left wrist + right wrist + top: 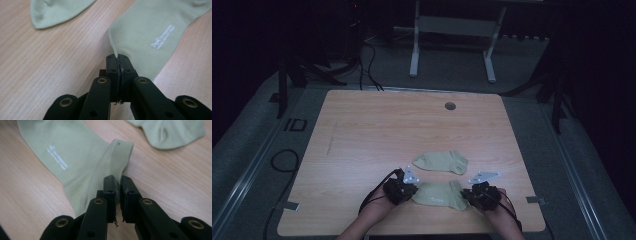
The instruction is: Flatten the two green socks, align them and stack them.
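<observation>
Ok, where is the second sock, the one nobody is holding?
In the high view the loose sock lies flat on the table, just beyond the held sock and toward the front right of the tabletop.

Left gripper (119, 60) jaws pinched tight on the edge of the near sock (150, 37), thin fabric sandwiched between the pads. White logo print faces up on that sock. Second sock (53, 11) lies top left, apart, on wood table (50, 65).

high view looks down from above; both gripper views sit close, sharing the near sock (439, 194).
</observation>
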`<action>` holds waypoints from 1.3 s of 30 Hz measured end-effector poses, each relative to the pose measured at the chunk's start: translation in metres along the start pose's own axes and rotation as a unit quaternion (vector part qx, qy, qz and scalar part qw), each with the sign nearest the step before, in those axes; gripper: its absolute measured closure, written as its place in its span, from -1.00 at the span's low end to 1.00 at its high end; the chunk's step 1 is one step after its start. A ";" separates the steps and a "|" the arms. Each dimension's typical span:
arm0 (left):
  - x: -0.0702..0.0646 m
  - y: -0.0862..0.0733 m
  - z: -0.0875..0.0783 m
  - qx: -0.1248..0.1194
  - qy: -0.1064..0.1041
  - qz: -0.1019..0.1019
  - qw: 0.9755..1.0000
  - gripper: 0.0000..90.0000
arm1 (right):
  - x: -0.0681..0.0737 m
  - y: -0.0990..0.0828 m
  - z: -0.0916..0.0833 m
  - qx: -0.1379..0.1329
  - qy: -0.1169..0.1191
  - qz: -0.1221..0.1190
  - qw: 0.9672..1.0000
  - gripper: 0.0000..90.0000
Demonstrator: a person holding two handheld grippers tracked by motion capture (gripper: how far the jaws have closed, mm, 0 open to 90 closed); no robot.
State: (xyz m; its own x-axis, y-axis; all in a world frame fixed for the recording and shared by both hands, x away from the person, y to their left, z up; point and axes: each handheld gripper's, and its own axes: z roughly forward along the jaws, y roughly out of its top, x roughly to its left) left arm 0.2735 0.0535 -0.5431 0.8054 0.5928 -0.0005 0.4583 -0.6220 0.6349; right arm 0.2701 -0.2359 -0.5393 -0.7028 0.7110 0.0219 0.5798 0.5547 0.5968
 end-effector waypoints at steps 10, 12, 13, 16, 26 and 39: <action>0.016 0.017 -0.024 -0.031 0.017 -0.020 0.999 0.96 | -0.003 0.020 -0.022 -0.040 -0.001 0.005 0.999 0.86; 0.022 0.024 -0.028 -0.037 0.027 -0.024 0.999 0.96 | -0.007 0.026 -0.024 -0.046 -0.007 0.006 0.999 0.86; 0.025 0.027 -0.028 -0.039 0.028 -0.025 0.999 0.96 | -0.010 0.030 -0.025 -0.049 -0.010 0.008 0.999 0.86; 0.033 0.039 -0.029 -0.042 0.035 -0.027 0.998 0.96 | -0.019 0.039 -0.027 -0.054 -0.020 0.014 0.998 0.86; 0.053 0.062 -0.007 -0.029 0.055 -0.042 0.997 0.96 | -0.057 0.068 -0.016 -0.055 -0.038 0.042 0.997 0.85; 0.074 0.054 0.030 -0.002 0.056 -0.079 0.995 0.96 | -0.077 0.072 0.023 -0.016 -0.037 0.063 0.997 0.84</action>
State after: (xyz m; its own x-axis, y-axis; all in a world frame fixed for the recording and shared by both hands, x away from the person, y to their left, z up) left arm 0.3691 0.0490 -0.5318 0.6766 0.7362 -0.0144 0.5736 -0.5148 0.6372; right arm 0.3757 -0.2412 -0.5160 -0.5922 0.8048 0.0397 0.6470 0.4456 0.6187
